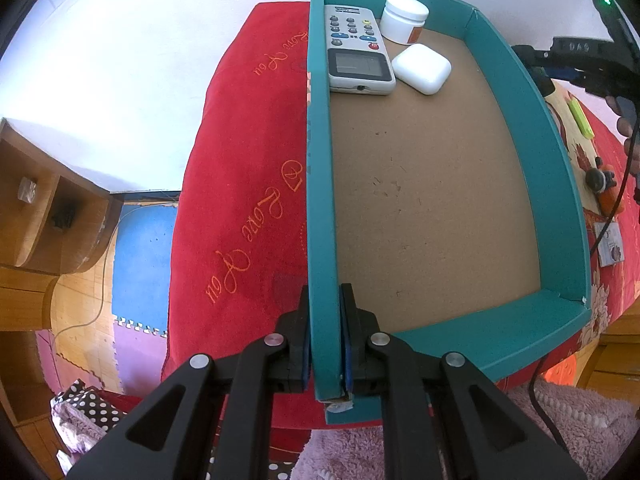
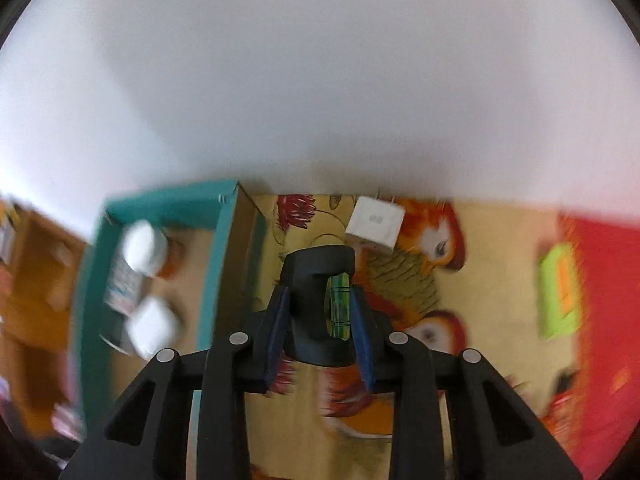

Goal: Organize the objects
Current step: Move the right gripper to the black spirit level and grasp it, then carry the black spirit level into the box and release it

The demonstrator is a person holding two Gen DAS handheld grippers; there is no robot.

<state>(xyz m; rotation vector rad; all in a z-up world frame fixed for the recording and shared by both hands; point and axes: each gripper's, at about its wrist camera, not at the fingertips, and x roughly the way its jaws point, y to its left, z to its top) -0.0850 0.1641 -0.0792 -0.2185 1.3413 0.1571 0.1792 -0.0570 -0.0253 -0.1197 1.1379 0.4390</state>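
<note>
We clamp the left hand-held gripper point(image 1: 325, 334) on the near side wall of the teal box point(image 1: 560, 216), which rests on the bed point(image 1: 240, 152). Thin cardboard flexes, so we grip low near the corner. The right hand-held gripper point(image 2: 320, 312) grasps a black level tool point(image 2: 316, 280) above the bedspread; it looks rigid and light, and its green vial is probably fragile.

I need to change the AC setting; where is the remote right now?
In the left wrist view, the remote lies in the teal box, at its far end against the left wall, beside the white jar and white case.
</note>
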